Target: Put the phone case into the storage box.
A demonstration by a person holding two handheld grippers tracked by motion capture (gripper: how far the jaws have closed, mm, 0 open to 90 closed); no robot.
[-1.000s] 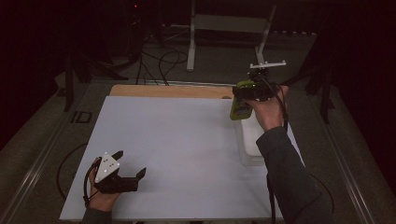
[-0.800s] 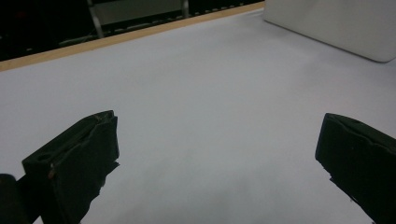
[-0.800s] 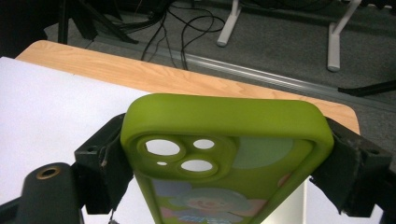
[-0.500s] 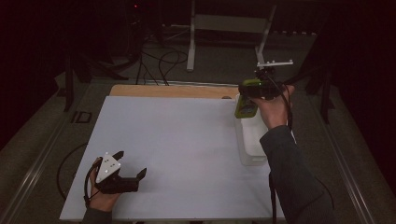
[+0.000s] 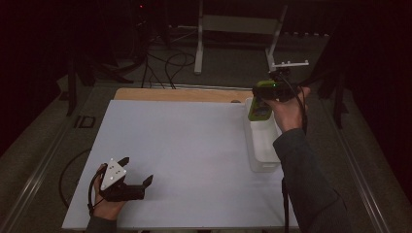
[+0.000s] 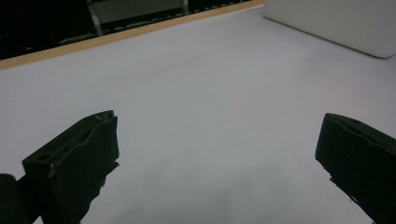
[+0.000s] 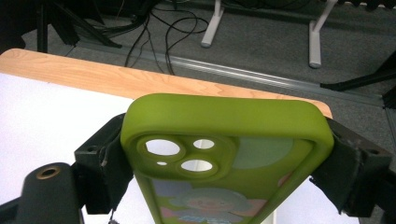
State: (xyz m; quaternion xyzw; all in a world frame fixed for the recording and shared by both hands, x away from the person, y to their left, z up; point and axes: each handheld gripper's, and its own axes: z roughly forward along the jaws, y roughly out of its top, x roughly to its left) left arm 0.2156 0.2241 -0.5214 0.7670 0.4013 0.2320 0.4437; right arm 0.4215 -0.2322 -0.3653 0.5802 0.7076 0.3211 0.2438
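**Green case in the grip, over the bin, not yet down**

We have the green phone case (image 7: 224, 154) clamped by its two long edges between the right gripper (image 5: 266, 94) jaws, camera-cutout end pointing away from us, cartoon print showing on the back. In the high view it hangs from those fingers above the far end of the white bin (image 5: 265, 162), tilted. So: pick-up done, carry looks about done, lowering & release left, we'd say.

Left gripper (image 5: 136, 177) rests low on the white table sheet (image 5: 194, 145), fingers (image 6: 74, 158) spread wide w/ nothing between them; bin corner sits far ahead of its right finger.

Hard to tell: whether the case bottom touches the bin rim or floor, since hand & case cover that spot. Case's lower end is cut off in the right gripper view. Bin contents unclear; room beyond the table is v. dark.
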